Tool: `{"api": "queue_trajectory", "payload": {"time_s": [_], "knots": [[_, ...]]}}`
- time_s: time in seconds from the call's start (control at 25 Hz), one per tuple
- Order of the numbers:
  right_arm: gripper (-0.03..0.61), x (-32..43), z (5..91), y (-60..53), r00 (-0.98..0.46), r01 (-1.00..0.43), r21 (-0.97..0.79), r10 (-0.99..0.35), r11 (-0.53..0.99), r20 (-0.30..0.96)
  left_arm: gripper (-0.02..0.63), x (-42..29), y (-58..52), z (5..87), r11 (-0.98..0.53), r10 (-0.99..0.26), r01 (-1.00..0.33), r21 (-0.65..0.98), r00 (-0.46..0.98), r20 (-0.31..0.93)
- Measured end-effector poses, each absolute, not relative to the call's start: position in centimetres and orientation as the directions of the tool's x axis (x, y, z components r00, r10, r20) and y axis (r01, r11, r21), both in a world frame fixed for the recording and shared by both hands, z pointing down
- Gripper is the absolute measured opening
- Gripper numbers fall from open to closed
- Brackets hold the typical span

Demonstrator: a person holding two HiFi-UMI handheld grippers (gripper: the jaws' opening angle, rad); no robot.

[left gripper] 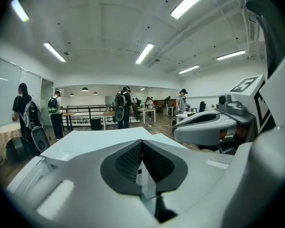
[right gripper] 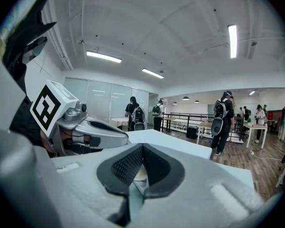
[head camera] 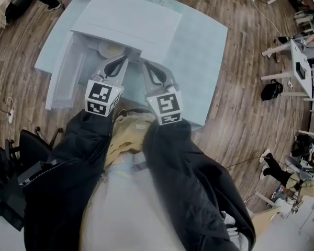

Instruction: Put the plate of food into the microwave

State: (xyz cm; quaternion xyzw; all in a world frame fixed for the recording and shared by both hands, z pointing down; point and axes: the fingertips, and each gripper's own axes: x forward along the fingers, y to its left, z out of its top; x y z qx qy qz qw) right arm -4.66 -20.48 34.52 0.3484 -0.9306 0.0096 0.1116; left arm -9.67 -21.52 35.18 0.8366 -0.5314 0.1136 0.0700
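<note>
In the head view a white microwave (head camera: 128, 20) stands on a light blue table (head camera: 199, 61), its door (head camera: 62, 80) swung open to the left. Just inside its opening a pale round plate (head camera: 110, 49) shows in part; the food on it cannot be made out. My left gripper (head camera: 124, 60) and right gripper (head camera: 144, 64) are side by side in front of the opening, both shut with nothing between the pads. The left gripper view shows its jaws (left gripper: 141, 142) meeting over the microwave top (left gripper: 95, 140). In the right gripper view the jaws (right gripper: 142, 146) touch at the tips, a bit of plate (right gripper: 139, 174) below them.
Wooden floor surrounds the table. A black chair (head camera: 31, 145) is at my lower left. Desks and seated people (head camera: 303, 51) fill the right side of the room. Several people with backpacks (left gripper: 121, 109) stand by tables and a railing beyond the microwave.
</note>
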Motion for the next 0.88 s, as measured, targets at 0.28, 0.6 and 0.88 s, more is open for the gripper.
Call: {"api": "queue_trajectory", "payload": {"time_s": [0.28, 0.6, 0.88], "knots": [[0.002, -4.5, 34.5, -20.1, -0.735, -0.648, 0.058, -0.644, 0.759, 0.214, -0.002, -9.4, -21.1, 35.5, -0.425, -0.87, -0.905, 0.003, 0.41, 0.273], [0.002, -4.0, 34.8, -19.7, -0.737, -0.645, 0.053, -0.639, 0.762, 0.218, -0.002, -9.1, -20.7, 35.9, -0.418, -0.87, -0.908, 0.011, 0.404, 0.284], [0.002, -4.2, 35.3, -19.2, -0.745, -0.636, 0.042, -0.628, 0.77, 0.225, -0.002, -9.2, -20.1, 36.7, -0.409, -0.866, -0.912, 0.025, 0.397, 0.304]]}}
